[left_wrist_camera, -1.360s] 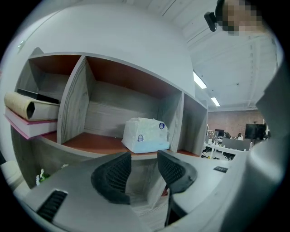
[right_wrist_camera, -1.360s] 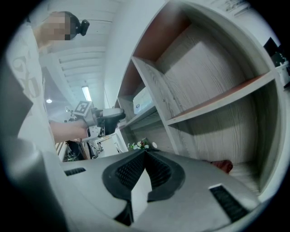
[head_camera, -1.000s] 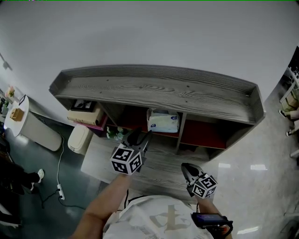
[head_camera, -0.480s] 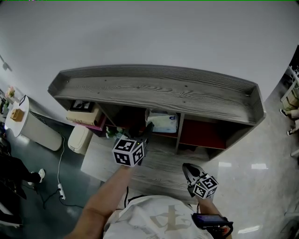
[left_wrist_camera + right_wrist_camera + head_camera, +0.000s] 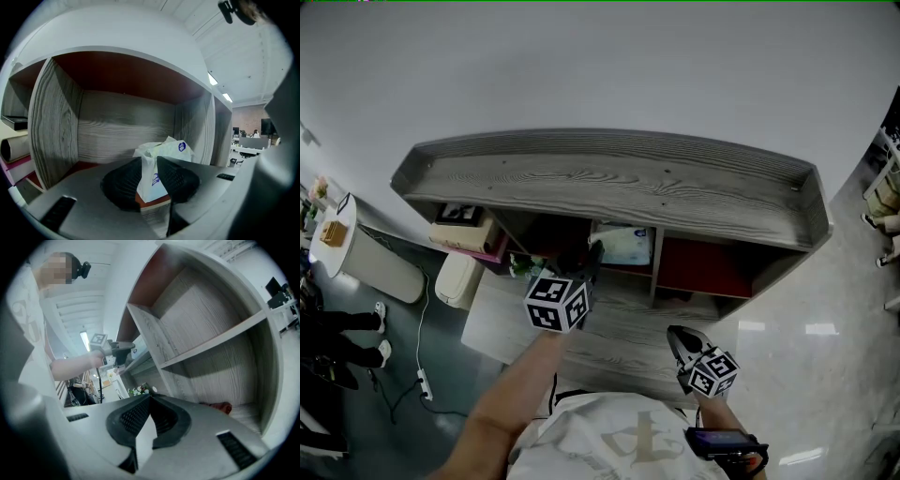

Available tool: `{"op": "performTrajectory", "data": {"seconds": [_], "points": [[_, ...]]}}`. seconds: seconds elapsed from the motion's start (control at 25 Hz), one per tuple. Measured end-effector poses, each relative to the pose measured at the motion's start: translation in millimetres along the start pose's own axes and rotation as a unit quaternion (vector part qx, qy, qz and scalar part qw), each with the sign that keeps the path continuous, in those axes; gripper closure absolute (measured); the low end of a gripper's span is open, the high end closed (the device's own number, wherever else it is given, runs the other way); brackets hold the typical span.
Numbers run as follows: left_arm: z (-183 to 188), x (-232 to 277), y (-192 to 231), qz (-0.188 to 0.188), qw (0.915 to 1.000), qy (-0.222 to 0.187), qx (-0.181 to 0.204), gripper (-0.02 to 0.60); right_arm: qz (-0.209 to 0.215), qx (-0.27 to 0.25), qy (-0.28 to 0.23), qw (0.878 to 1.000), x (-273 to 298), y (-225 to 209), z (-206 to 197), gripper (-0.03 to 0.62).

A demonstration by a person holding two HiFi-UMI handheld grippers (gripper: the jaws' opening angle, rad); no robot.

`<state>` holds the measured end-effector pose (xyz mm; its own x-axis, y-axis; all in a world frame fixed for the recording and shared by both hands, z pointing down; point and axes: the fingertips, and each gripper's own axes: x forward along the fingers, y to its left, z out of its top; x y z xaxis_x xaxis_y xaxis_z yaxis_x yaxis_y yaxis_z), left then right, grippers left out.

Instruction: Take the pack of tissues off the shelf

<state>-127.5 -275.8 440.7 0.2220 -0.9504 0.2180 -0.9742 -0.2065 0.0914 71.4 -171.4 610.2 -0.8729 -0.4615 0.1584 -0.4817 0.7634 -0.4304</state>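
The pack of tissues (image 5: 629, 247) is a white plastic pack with a blue mark, standing in the middle compartment of the grey wooden shelf (image 5: 609, 178). In the left gripper view the pack (image 5: 161, 157) sits on the compartment's red floor with its near end between the jaws. My left gripper (image 5: 589, 257) reaches into that compartment; its jaws are closing and both pads (image 5: 123, 183) touch the pack's sides. My right gripper (image 5: 676, 336) hangs lower at the right, away from the shelf, its jaws (image 5: 150, 398) together with nothing in them.
Boxes (image 5: 467, 231) fill the left compartment and a small plant (image 5: 522, 267) stands below it. The right compartment holds a small red object (image 5: 220, 407). A white bin (image 5: 455, 279) and a round table (image 5: 333, 230) stand to the left of the shelf.
My left gripper has pushed forward into the middle compartment, up to the tissue pack. The right gripper has stayed where it was.
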Motion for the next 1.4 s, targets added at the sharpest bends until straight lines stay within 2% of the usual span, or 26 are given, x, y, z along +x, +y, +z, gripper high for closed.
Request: {"op": "performTrajectory", "data": {"seconds": [0.04,0.08,0.24,0.32,0.76,1.4], "points": [[0.1,-0.1,-0.3,0.001,1.0,-0.001,-0.001,0.465,0.0,0.001,0.0,1.0,0.0,-0.5,-0.7,0.589],[0.3,-0.3,-0.8,0.001,1.0,-0.003,-0.002,0.495,0.001,0.001,0.0,1.0,0.1,-0.9,-1.2,0.589],[1.1,-0.6,-3.6,-0.002,0.9999,-0.009,-0.008,0.499,0.002,0.003,-0.001,1.0,-0.1,-2.2,-1.3,0.589],[1.1,-1.2,-4.7,-0.004,0.9999,-0.011,-0.008,0.534,0.002,0.003,-0.001,1.0,-0.5,-3.0,-1.6,0.589],[5.7,-10.6,-13.8,-0.009,0.9996,-0.027,-0.001,0.546,0.007,0.004,-0.001,1.0,-5.5,-1.4,-3.8,0.589],[11.9,-40.2,-16.3,0.006,0.9985,-0.054,-0.008,0.551,0.027,-0.005,0.006,1.0,-7.5,7.8,-5.9,0.589]]}}
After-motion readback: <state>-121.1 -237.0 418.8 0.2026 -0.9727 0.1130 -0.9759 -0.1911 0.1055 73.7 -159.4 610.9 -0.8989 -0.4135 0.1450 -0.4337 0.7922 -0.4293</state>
